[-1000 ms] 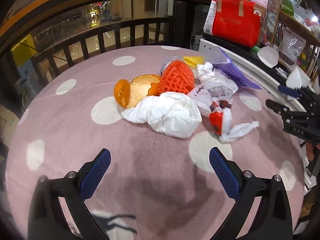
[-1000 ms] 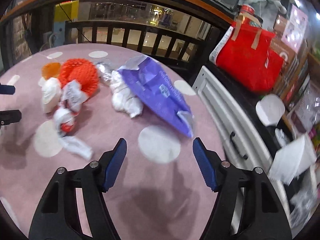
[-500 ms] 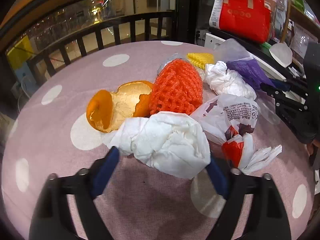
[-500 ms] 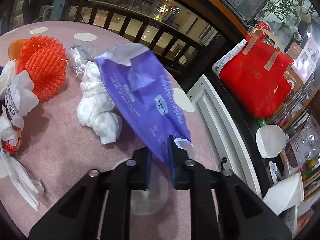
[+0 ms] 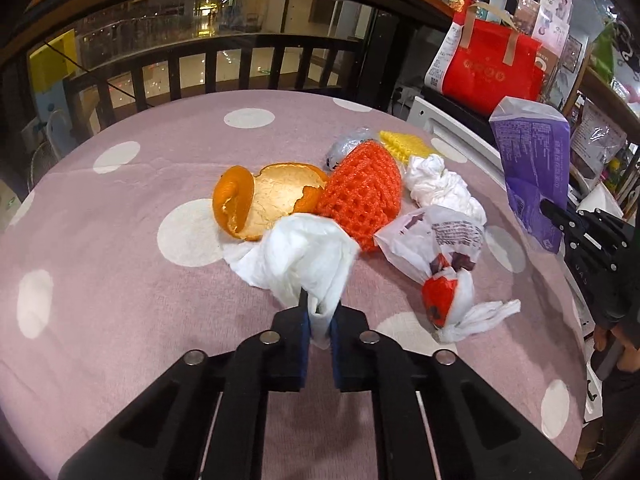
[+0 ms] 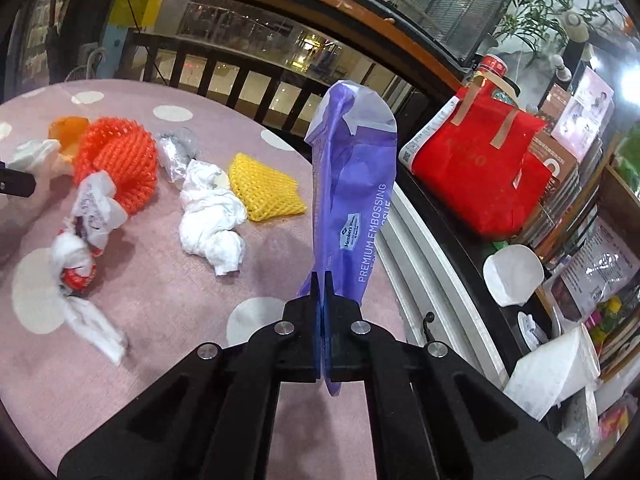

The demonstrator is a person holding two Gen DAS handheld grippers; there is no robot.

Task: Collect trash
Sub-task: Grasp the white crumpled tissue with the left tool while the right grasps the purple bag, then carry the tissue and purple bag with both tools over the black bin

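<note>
Change: both claws, spread wide a second ago, have clamped.
Left gripper [image 5: 319,316]: pinching crumpled white tissue wad [image 5: 308,258].
Right gripper [image 6: 322,292]: pinching upright, creased purple plastic wrapper [image 6: 352,184].

Bright, sharp indoor light; fisheye bending and dark corners.

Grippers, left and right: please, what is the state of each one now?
Left gripper: closed on the white tissue.
Right gripper: closed on the purple bag, which is lifted off the table.
</note>
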